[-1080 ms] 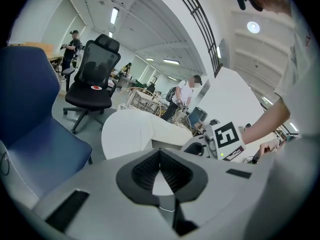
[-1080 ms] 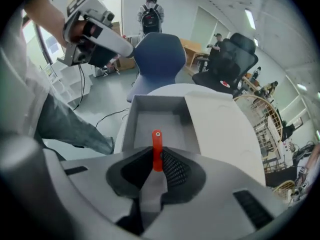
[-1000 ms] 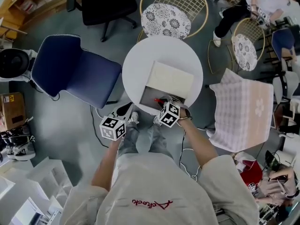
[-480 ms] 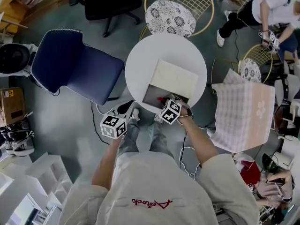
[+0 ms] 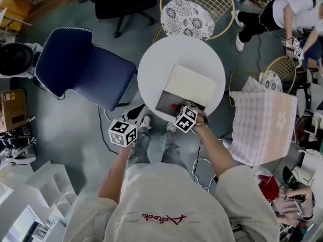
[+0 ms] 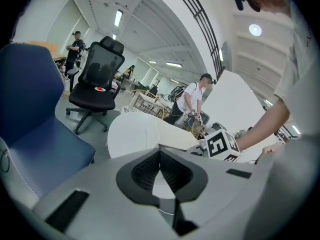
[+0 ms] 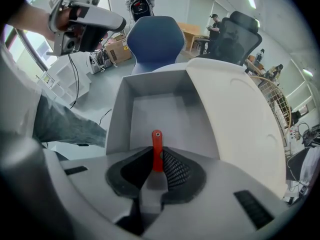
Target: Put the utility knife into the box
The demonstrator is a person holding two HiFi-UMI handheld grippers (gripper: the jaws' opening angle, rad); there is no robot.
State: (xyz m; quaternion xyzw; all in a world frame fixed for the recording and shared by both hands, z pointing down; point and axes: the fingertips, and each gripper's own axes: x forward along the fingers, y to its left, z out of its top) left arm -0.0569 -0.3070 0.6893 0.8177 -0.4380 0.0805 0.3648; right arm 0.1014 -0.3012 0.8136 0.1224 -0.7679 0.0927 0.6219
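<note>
The right claw (image 7: 158, 160) is clamped on the red utility knife (image 7: 157, 148), whose end sticks out past the pads and hangs over the near wall of the open box (image 7: 118, 115). The knife is not resting on the grey floor of the box. The box sits at the near edge of the round white surface (image 5: 162, 59), and its lid (image 5: 192, 84) lies folded back toward the middle. The left claw (image 6: 160, 155) is off the near-left edge of the surface, near a blue chair (image 5: 81, 69). Its tips are together with nothing between them.
</note>
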